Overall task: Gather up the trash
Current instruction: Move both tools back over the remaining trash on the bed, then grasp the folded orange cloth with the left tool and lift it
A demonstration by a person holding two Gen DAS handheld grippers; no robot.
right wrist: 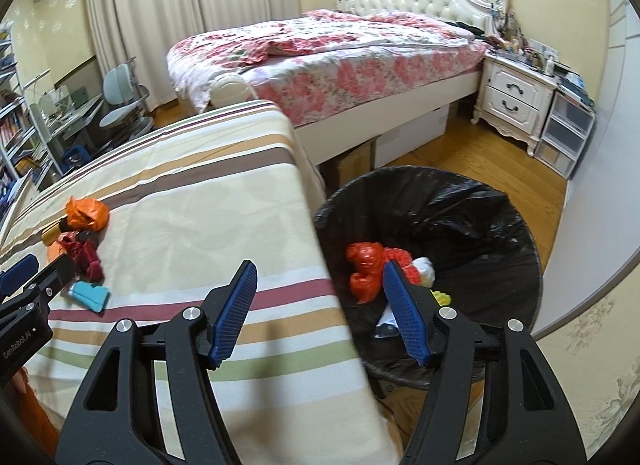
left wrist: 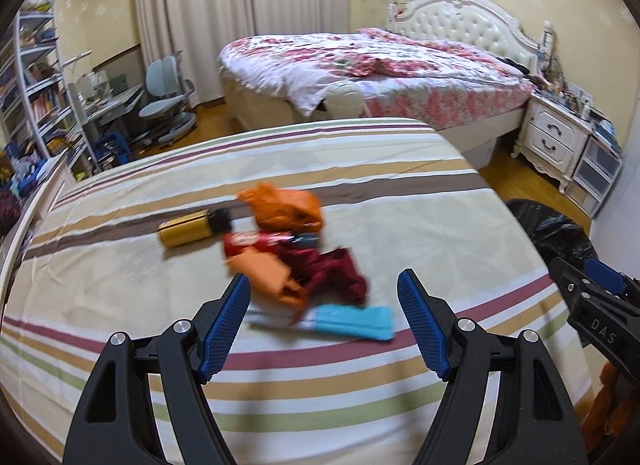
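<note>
A pile of trash lies on the striped table cover (left wrist: 120, 265): an orange bag (left wrist: 286, 205), a yellow box (left wrist: 186, 229), a dark red wrapper (left wrist: 332, 269), an orange paper piece (left wrist: 264, 273) and a teal packet (left wrist: 352, 323). My left gripper (left wrist: 324, 285) is open and empty, just short of the pile. My right gripper (right wrist: 320, 273) is open and empty over the table edge beside the black-lined trash bin (right wrist: 500, 217). The bin holds a red bag (right wrist: 366, 269) and other scraps. The pile also shows in the right wrist view (right wrist: 84, 245).
A bed with a floral quilt (left wrist: 360, 61) stands behind the table. A white nightstand (right wrist: 512, 101) and plastic drawers (right wrist: 564, 137) stand at the right. A desk chair (left wrist: 168, 101) and bookshelves (left wrist: 36, 85) are at the left. Wooden floor (right wrist: 480, 161) surrounds the bin.
</note>
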